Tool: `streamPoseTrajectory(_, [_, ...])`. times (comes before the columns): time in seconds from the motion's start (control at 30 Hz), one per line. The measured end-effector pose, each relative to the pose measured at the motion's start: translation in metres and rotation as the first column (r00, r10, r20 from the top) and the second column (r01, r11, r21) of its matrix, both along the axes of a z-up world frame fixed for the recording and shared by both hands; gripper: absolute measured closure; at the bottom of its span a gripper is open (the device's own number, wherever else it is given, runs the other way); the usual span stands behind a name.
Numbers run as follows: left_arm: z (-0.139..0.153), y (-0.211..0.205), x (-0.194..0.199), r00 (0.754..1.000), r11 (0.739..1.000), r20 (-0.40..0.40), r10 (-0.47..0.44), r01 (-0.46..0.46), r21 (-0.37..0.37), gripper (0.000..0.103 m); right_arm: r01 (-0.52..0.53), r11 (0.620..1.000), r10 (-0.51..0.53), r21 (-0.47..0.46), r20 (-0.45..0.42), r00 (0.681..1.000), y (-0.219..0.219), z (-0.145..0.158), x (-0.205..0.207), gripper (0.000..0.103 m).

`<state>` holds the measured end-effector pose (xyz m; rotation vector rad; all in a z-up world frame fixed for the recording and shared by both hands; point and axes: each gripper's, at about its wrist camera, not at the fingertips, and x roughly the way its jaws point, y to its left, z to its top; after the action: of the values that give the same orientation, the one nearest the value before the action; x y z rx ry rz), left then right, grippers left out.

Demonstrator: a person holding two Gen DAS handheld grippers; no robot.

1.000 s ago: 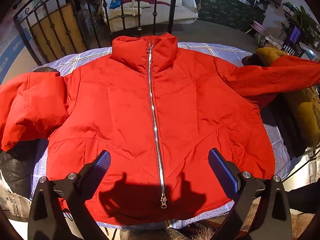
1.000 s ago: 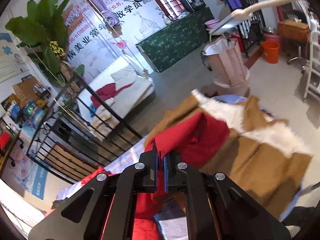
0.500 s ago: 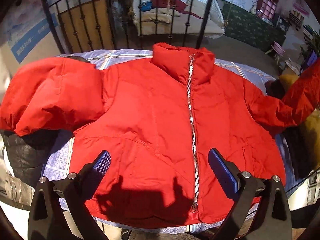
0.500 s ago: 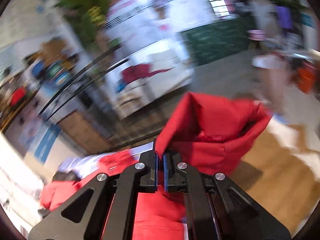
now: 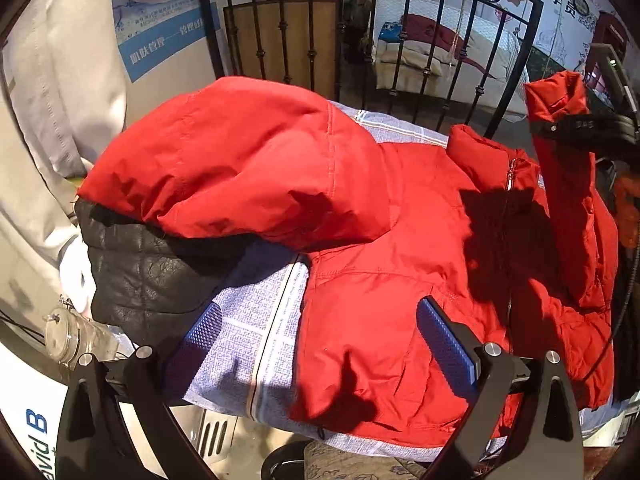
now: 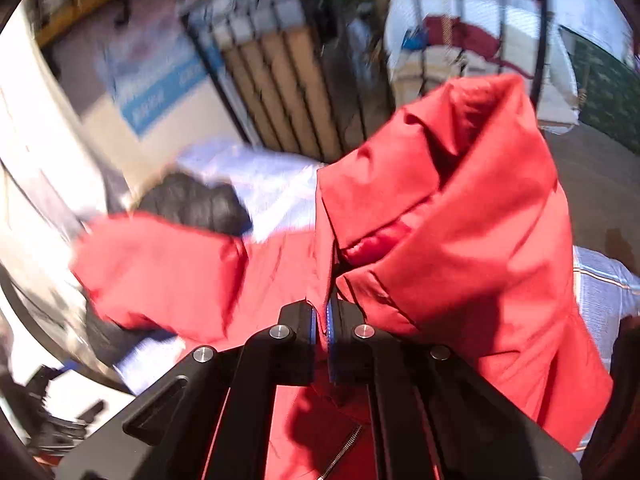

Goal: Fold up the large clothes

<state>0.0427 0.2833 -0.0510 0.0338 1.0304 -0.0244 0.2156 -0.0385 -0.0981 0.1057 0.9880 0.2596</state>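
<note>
A red puffer jacket [image 5: 384, 264] with a silver zip lies front-up on a blue checked cloth [image 5: 256, 320]. Its left sleeve [image 5: 240, 160] bulges over a black leather garment [image 5: 152, 272]. My left gripper [image 5: 320, 336] hovers open above the jacket's lower left edge, its blue pads apart with nothing between them. My right gripper [image 6: 322, 316] is shut on the cuff of the jacket's right sleeve [image 6: 460, 208], which hangs lifted over the jacket body. In the left wrist view that raised sleeve [image 5: 568, 184] stands at the far right, held by the right gripper [image 5: 538, 126].
A black iron railing [image 5: 360, 40] runs behind the table, with a wooden panel and a white bed beyond. A pale garment [image 5: 48, 100] hangs at the left. A clear jar [image 5: 68, 336] sits low at the left beside the black garment.
The right gripper has swung the right sleeve from far out at the side across over the jacket body. The left gripper has shifted left along the hem, still open.
</note>
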Motion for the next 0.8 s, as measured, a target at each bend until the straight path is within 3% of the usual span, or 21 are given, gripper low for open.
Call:
streamPoseTrajectory(0.13, [-0.014,0.001,-0.002,0.998,1.000,-0.047,-0.031,0.031,0.000,0.007,0.017,0.999,-0.021,-0.044,-0.105,0.994,0.019,-0.053,0.004,0.095])
streamPoseTrajectory(0.23, [-0.022,-0.008,-0.001,0.995,0.998,-0.071,-0.065,0.064,-0.013,0.007,0.004,0.997,-0.014,-0.075,-0.131,0.991,0.031,-0.074,0.002,0.090])
streamPoseTrajectory(0.3, [-0.026,-0.016,0.003,0.992,0.995,-0.083,-0.097,0.096,-0.021,0.007,-0.034,0.994,0.017,-0.102,-0.164,0.986,0.045,-0.091,0.003,0.075])
streamPoseTrajectory(0.33, [-0.027,-0.021,0.006,0.989,0.993,-0.086,-0.119,0.117,-0.023,0.007,-0.050,0.993,0.030,-0.108,-0.181,0.983,0.050,-0.095,0.001,0.053])
streamPoseTrajectory(0.37, [-0.028,-0.026,0.008,0.987,0.991,-0.088,-0.135,0.134,-0.022,0.007,-0.076,0.992,0.055,-0.105,-0.189,0.980,0.058,-0.099,-0.004,0.046])
streamPoseTrajectory(0.43, [-0.027,-0.034,0.015,0.983,0.986,-0.083,-0.165,0.164,-0.021,0.007,-0.097,0.992,0.081,-0.083,-0.179,0.981,0.067,-0.095,-0.017,0.046])
streamPoseTrajectory(0.53, [-0.021,-0.043,0.028,0.980,0.981,-0.062,-0.192,0.189,-0.039,0.007,-0.104,0.989,0.117,0.106,-0.125,0.985,0.062,-0.066,-0.045,0.046])
streamPoseTrajectory(0.57, [-0.020,-0.047,0.033,0.978,0.979,-0.055,-0.201,0.198,-0.045,0.007,-0.069,0.985,0.083,0.158,-0.083,0.993,0.049,-0.054,-0.059,0.046])
streamPoseTrajectory(0.67, [-0.015,-0.072,0.053,0.966,0.964,-0.030,-0.258,0.255,-0.077,0.008,0.084,0.987,-0.078,0.137,-0.047,0.996,-0.006,-0.041,-0.085,0.046])
streamPoseTrajectory(0.8, [-0.012,-0.131,0.080,0.937,0.926,0.013,-0.348,0.346,-0.150,0.008,0.329,0.941,-0.322,0.078,-0.088,0.943,-0.110,-0.043,-0.114,0.046])
